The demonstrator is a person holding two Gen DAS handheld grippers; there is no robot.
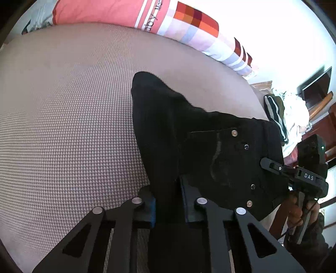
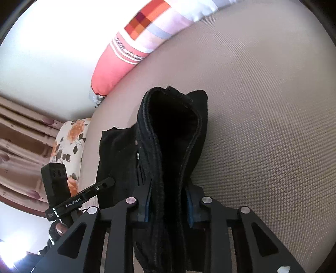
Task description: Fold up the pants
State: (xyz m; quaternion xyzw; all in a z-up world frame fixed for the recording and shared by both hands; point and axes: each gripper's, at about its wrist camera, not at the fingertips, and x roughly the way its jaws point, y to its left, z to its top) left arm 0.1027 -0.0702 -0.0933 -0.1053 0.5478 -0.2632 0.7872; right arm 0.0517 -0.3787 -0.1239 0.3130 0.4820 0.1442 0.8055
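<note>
Black pants [image 1: 168,126] lie bunched on the bed, with a pocket and rivets facing up. My left gripper [image 1: 169,208] is shut on a fold of the dark cloth at the near edge. The right gripper [image 1: 265,163] shows at the pants' right edge, gripping the waist end. In the right wrist view the pants [image 2: 174,136] rise as a doubled waistband, and my right gripper [image 2: 169,210] is shut on it, blue pads pressed to both sides. The left gripper [image 2: 109,181] appears at the left there, its tip against the cloth.
A houndstooth bed cover [image 1: 63,105] spreads left and ahead. A pink and checked pillow [image 1: 117,14] lies along the far edge. Clothes are piled [image 1: 275,113] beyond the bed's right side. A floral pillow [image 2: 71,142] and curtains [image 2: 21,136] stand at the left.
</note>
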